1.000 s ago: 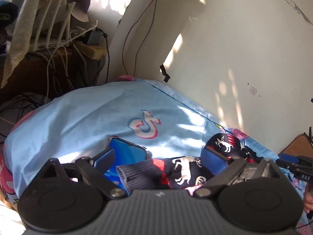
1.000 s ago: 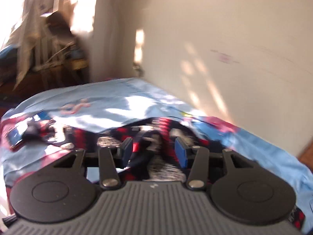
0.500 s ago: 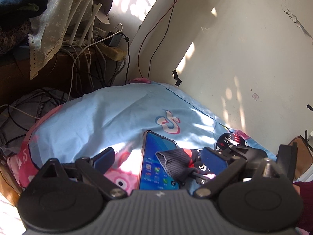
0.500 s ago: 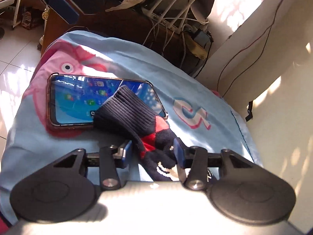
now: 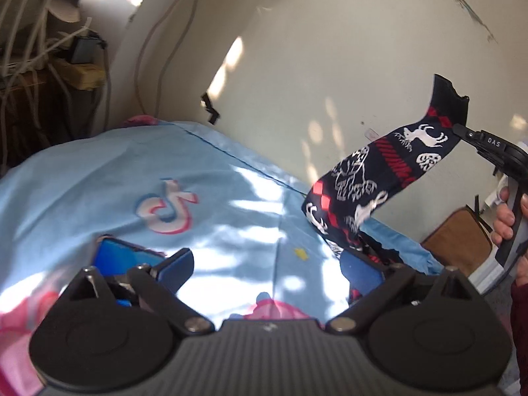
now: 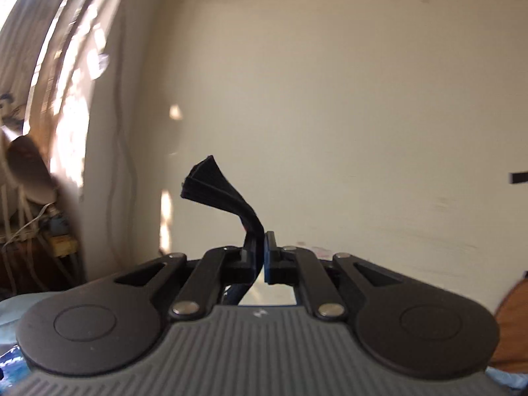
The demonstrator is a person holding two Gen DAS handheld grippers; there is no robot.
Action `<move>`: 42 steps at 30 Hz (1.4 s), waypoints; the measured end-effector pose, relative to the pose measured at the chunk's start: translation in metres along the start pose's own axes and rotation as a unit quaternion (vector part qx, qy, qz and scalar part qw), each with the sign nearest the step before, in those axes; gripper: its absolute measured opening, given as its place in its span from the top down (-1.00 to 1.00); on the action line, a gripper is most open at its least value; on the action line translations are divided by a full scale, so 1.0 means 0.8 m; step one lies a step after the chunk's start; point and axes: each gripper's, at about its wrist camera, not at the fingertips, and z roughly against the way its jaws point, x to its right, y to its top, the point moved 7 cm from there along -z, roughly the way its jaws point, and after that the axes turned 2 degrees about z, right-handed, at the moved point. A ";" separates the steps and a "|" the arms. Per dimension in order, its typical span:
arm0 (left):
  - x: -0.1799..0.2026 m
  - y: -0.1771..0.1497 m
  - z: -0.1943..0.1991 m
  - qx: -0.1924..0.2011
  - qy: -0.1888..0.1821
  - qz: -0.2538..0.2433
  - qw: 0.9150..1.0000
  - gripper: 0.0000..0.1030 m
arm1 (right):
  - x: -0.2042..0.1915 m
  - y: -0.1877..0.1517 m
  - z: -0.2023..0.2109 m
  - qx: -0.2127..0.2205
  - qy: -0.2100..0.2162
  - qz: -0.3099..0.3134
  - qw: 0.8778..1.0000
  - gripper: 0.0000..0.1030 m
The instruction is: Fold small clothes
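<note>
A navy sock with red and white reindeer pattern [image 5: 379,175] hangs in the air at the right of the left wrist view, stretched from the bed up to my right gripper [image 5: 462,128], which is shut on its cuff. In the right wrist view the dark cuff [image 6: 217,194] sticks up from between the closed pads of my right gripper [image 6: 262,257]. My left gripper [image 5: 267,264] is open and empty just above the light blue bedsheet [image 5: 99,178]. The sock's lower end sits near the left gripper's right finger [image 5: 359,267].
A phone with a lit blue screen [image 5: 122,254] lies on the sheet by the left finger. A cream wall [image 5: 330,49] runs behind the bed. Cables and a power strip [image 5: 76,66] clutter the far left. A brown board [image 5: 458,241] stands at the right.
My right gripper closed on the sock's cuff and lifted it off the phone, up and to the right. My left gripper stayed open and shifted right over the sheet.
</note>
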 end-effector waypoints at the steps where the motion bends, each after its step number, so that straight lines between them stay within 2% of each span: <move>1: 0.019 0.001 -0.022 -0.010 -0.012 -0.009 1.000 -0.91 | 0.037 -0.008 0.008 -0.006 -0.027 -0.014 1.000 0.87; 4: 0.068 0.007 -0.076 -0.034 -0.041 -0.029 0.998 -0.91 | 0.138 -0.062 0.031 -0.043 -0.097 -0.066 0.992 0.87; 7: 0.115 0.014 -0.139 -0.058 -0.065 -0.040 0.995 -0.92 | 0.219 -0.149 0.054 -0.096 -0.150 -0.131 0.975 0.86; 9: 0.142 0.014 -0.189 -0.084 -0.075 -0.036 0.993 -0.95 | 0.259 -0.228 0.060 -0.148 -0.168 -0.197 0.954 0.86; 10: 0.154 0.011 -0.214 -0.100 -0.080 -0.033 0.991 -0.95 | 0.273 -0.262 0.061 -0.176 -0.166 -0.229 0.943 0.76; 12: 0.168 0.006 -0.257 -0.123 -0.085 -0.022 0.989 -0.95 | 0.295 -0.331 0.068 -0.224 -0.150 -0.325 0.907 0.67; 13: 0.173 -0.001 -0.278 -0.135 -0.087 -0.010 0.987 -0.95 | 0.303 -0.352 0.078 -0.217 -0.138 -0.378 0.890 0.57; 16: 0.180 -0.016 -0.314 -0.139 -0.083 0.006 0.987 -0.95 | 0.305 -0.387 0.104 -0.133 -0.066 -0.504 0.851 0.40; 17: 0.180 -0.020 -0.320 -0.134 -0.078 0.006 0.988 -0.95 | 0.309 -0.396 0.112 -0.107 -0.060 -0.549 0.827 0.50; 18: 0.178 -0.023 -0.326 -0.128 -0.074 0.006 0.989 -0.95 | 0.318 -0.397 0.119 -0.076 -0.052 -0.582 0.808 0.48; 20: 0.170 -0.030 -0.336 -0.125 -0.067 0.013 0.990 -0.91 | 0.325 -0.399 0.117 -0.065 -0.055 -0.605 0.792 0.56; 21: 0.165 -0.035 -0.343 -0.126 -0.065 0.018 0.990 -0.82 | 0.324 -0.397 0.114 -0.066 -0.054 -0.602 0.794 0.56; 23: 0.161 -0.041 -0.340 -0.106 -0.077 0.001 0.991 -0.76 | 0.321 -0.392 0.112 -0.071 -0.060 -0.586 0.805 0.54; 25: 0.161 -0.039 -0.341 -0.107 -0.066 -0.011 0.992 -0.35 | 0.322 -0.390 0.114 -0.065 -0.063 -0.578 0.811 0.54; 26: 0.160 -0.041 -0.343 -0.114 -0.066 -0.009 0.991 0.01 | 0.322 -0.390 0.114 -0.062 -0.065 -0.576 0.812 0.54; 27: 0.160 -0.041 -0.343 -0.114 -0.065 -0.006 0.991 0.25 | 0.324 -0.392 0.115 -0.059 -0.068 -0.576 0.812 0.55; 29: 0.157 -0.040 -0.346 -0.114 -0.062 0.006 0.992 0.52 | 0.324 -0.392 0.117 -0.056 -0.070 -0.573 0.815 0.60; 31: 0.149 -0.039 -0.347 -0.114 -0.057 0.024 0.992 0.55 | 0.322 -0.387 0.118 -0.054 -0.075 -0.565 0.820 0.62; 33: 0.146 -0.038 -0.349 -0.111 -0.054 0.031 0.992 0.53 | 0.321 -0.386 0.120 -0.056 -0.078 -0.564 0.820 0.62; 36: 0.148 -0.038 -0.349 -0.108 -0.046 0.023 0.993 0.49 | 0.324 -0.389 0.115 -0.056 -0.079 -0.570 0.816 0.62; 42: 0.156 -0.038 -0.346 -0.101 -0.030 0.001 0.994 0.42 | 0.331 -0.396 0.128 -0.049 -0.094 -0.567 0.817 0.54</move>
